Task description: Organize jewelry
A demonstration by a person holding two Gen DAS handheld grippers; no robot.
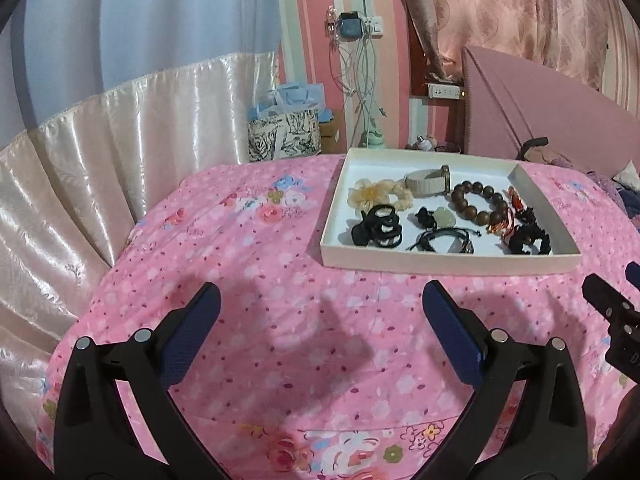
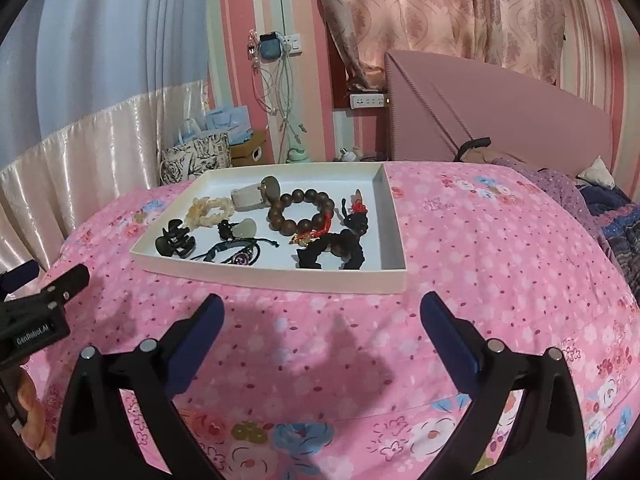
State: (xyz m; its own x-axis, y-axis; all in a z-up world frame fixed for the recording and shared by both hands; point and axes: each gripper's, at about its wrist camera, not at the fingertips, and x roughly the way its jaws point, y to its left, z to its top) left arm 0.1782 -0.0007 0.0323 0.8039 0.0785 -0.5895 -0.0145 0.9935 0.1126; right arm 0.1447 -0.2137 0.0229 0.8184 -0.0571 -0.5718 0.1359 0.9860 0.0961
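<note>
A shallow white tray (image 1: 440,266) (image 2: 272,280) lies on the pink floral bedspread. In it are a brown wooden bead bracelet (image 1: 466,189) (image 2: 276,214), a cream scrunchie (image 1: 370,194) (image 2: 210,210), a black claw clip (image 1: 378,226) (image 2: 176,242), a beige-strapped watch (image 1: 426,178) (image 2: 252,198), a pale jade pendant (image 1: 442,216) (image 2: 248,227), a black cord bracelet (image 1: 444,240) (image 2: 236,254) and a black scrunchie (image 1: 528,240) (image 2: 344,252). My left gripper (image 1: 322,292) hovers open and empty over the bedspread, short of the tray's near left. My right gripper (image 2: 322,303) is open and empty just in front of the tray.
The bedspread (image 1: 248,264) drops off at its left edge toward a satin curtain (image 1: 100,152). A pink headboard (image 2: 500,112) stands at the back right, with rumpled purple bedding (image 2: 592,200) beside it. A patterned gift bag (image 1: 282,136) and hanging cables (image 1: 360,80) are behind the bed.
</note>
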